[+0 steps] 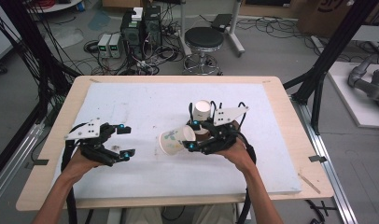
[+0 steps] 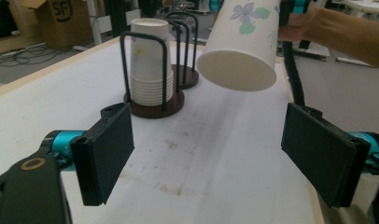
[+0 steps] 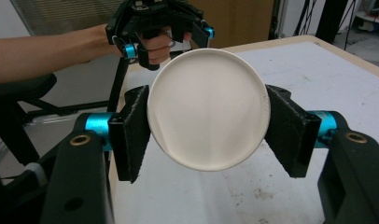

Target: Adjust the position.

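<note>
White paper, printed with small flowers, makes up the cup (image 1: 177, 139) that is pinched between the jaws of the right gripper (image 1: 193, 135); it is held on its side above the middle of the worktop (image 1: 145, 100), with its base turned toward the left gripper (image 1: 124, 141). In the right gripper view the cup's (image 3: 207, 109) round base is presented flat-on, with one black pad pressed against each side of the wall, and the other hand (image 3: 156, 48) with its gripper is seen beyond the rim. The flower print (image 2: 246, 11) is made out in the left gripper view, where the cup (image 2: 241, 44) hangs tilted above the worktop, well ahead of that gripper's own jaws. Those jaws are spread wide, and nothing is held between them.

Just behind the held cup, a stack of cups (image 1: 202, 111) is seen from the high view; in the left gripper view it (image 2: 151, 70) is shown standing upright in a dark wire holder (image 2: 154, 105) on a round wooden base, with a second such holder (image 2: 186, 77) behind it. Faint brown stains (image 2: 171, 142) are marked on the white cover between the gripper and the holder. On the floor beyond the worktop, a black stool (image 1: 204, 39) and computer cases (image 1: 141, 25) amid cables are to be seen.
</note>
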